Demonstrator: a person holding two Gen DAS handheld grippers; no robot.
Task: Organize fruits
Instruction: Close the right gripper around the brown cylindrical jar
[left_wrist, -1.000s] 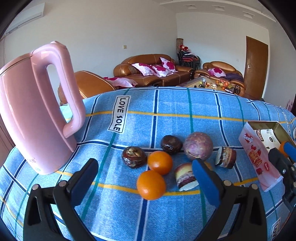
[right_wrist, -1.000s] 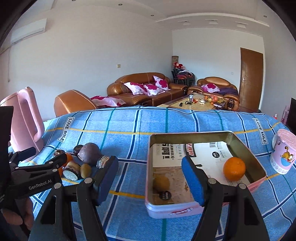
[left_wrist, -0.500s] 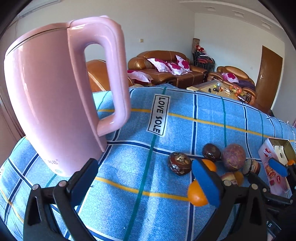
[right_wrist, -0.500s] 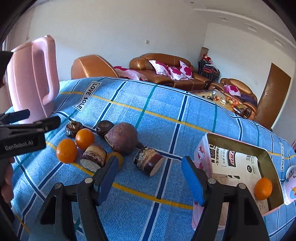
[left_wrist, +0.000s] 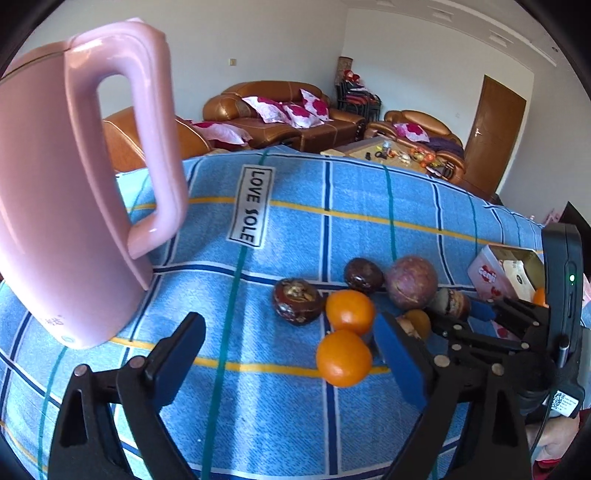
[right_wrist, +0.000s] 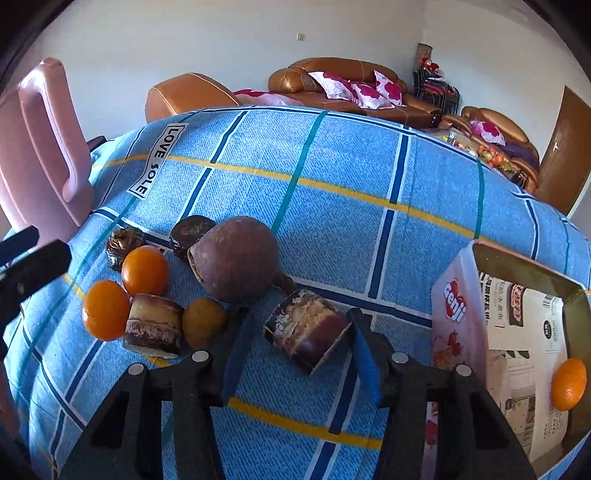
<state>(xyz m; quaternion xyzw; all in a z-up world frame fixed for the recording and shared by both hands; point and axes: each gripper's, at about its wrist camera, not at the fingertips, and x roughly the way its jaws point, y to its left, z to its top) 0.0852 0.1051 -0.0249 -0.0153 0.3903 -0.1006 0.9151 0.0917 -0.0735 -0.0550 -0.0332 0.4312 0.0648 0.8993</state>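
A cluster of fruit lies on the blue checked cloth (right_wrist: 332, 166): two oranges (right_wrist: 144, 271) (right_wrist: 106, 310), a big round purple-brown fruit (right_wrist: 236, 258), dark small fruits (right_wrist: 190, 232), a small yellow fruit (right_wrist: 203, 323) and two cut sugarcane pieces (right_wrist: 153, 325). My right gripper (right_wrist: 299, 354) is open, its jaws on either side of the nearer sugarcane piece (right_wrist: 306, 328). My left gripper (left_wrist: 291, 354) is open over the cloth, just left of the near orange (left_wrist: 343, 358). The open pink tin (right_wrist: 458, 317) at the right holds one orange (right_wrist: 569, 384).
A tall pink kettle (left_wrist: 74, 192) stands on the cloth at the left, close to my left gripper. The right gripper (left_wrist: 480, 325) shows in the left wrist view behind the fruit. Sofas and a door are beyond the table.
My right gripper has swung from the tin to the fruit cluster and closed in around the sugarcane piece. My left gripper moved left toward the kettle, then eased back right toward the oranges.
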